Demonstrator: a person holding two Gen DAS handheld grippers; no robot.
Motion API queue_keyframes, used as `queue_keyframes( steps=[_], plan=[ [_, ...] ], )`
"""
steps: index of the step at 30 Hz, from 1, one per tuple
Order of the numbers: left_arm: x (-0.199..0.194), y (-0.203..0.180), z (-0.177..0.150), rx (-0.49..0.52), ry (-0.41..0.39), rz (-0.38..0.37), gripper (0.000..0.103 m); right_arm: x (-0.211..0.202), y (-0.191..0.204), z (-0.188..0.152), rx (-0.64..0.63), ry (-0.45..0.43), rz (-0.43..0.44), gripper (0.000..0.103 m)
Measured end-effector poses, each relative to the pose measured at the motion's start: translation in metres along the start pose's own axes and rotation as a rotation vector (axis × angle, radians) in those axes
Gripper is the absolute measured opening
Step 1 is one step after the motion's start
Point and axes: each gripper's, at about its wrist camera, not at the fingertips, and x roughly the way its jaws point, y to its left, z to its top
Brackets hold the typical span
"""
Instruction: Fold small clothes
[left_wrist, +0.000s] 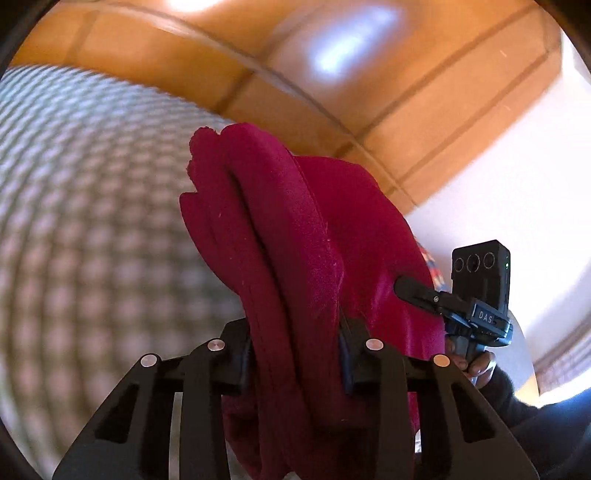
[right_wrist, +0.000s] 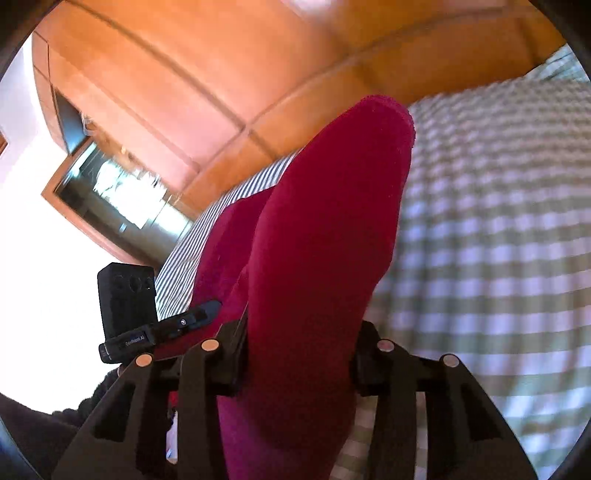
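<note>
Both grippers are clamped on the crimson fleece garment (left_wrist: 295, 236) and it is held up off the checked bedspread (left_wrist: 92, 221). The left gripper (left_wrist: 295, 354) has its jaws pressed in on a thick bunch of folds, the cloth rising between the fingers and spilling down below them. Beside the garment, the right gripper (left_wrist: 424, 295) shows in the left wrist view, its fingertip touching the fleece edge, a hand (left_wrist: 476, 363) wrapped around its handle. From the right wrist view, the right gripper (right_wrist: 295, 354) pinches a smooth doubled layer of the same garment (right_wrist: 325, 240), which stands tall over the bedspread (right_wrist: 498, 240). The left gripper (right_wrist: 199, 315) sits just beside the garment. Behind the garment, a wooden wardrobe (right_wrist: 184, 92) fills the background.
</note>
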Motion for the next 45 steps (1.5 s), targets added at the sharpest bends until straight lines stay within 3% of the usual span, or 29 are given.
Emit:
queue_keyframes(
  steps=[5,10,15,17,19,22,24,27,31,33,35,40,43,45],
  plan=[
    [0.092,-0.063,0.042,0.143,0.092,-0.051,0.034,-0.084,-0.056,0.016,0.052,-0.143,-0.146,0.041],
    [0.188,-0.118,0.078,0.267,0.17,-0.035,0.034,-0.133,-0.113,0.023,0.13,-0.238,-0.274,0.041],
    [0.276,-0.123,0.089,0.309,0.276,0.098,0.032,-0.132,-0.171,0.019,0.21,-0.216,-0.434,0.042],
    [0.294,-0.113,0.084,0.31,0.307,0.144,0.033,-0.124,-0.198,0.008,0.268,-0.195,-0.456,0.052],
    [0.292,-0.107,0.082,0.279,0.294,0.15,0.047,-0.127,-0.206,0.002,0.288,-0.222,-0.451,0.061],
    [0.283,-0.108,0.084,0.288,0.287,0.172,0.049,-0.134,-0.202,-0.003,0.293,-0.223,-0.479,0.072],
    [0.256,-0.111,0.08,0.319,0.252,0.203,0.049,-0.139,-0.184,0.0,0.261,-0.22,-0.532,0.073],
    [0.228,-0.135,0.078,0.39,0.136,0.255,0.044,-0.143,-0.156,0.006,0.211,-0.249,-0.598,0.074],
    [0.202,-0.158,0.066,0.476,0.056,0.221,0.032,-0.16,-0.113,-0.003,0.132,-0.298,-0.644,0.068],
    [0.197,-0.169,0.052,0.542,0.051,0.212,0.032,-0.164,-0.093,-0.015,0.097,-0.297,-0.63,0.06],
    [0.206,-0.172,0.041,0.572,0.09,0.235,0.024,-0.155,-0.085,-0.017,0.067,-0.277,-0.625,0.054],
    [0.239,-0.138,0.032,0.516,0.164,0.364,0.023,-0.114,-0.081,-0.041,0.035,-0.171,-0.672,0.052],
    [0.24,-0.12,0.029,0.448,0.181,0.326,0.025,-0.094,-0.095,-0.053,0.035,-0.157,-0.719,0.053],
    [0.239,-0.123,0.028,0.461,0.171,0.345,0.025,-0.087,-0.094,-0.055,-0.005,-0.163,-0.759,0.053]
  ],
)
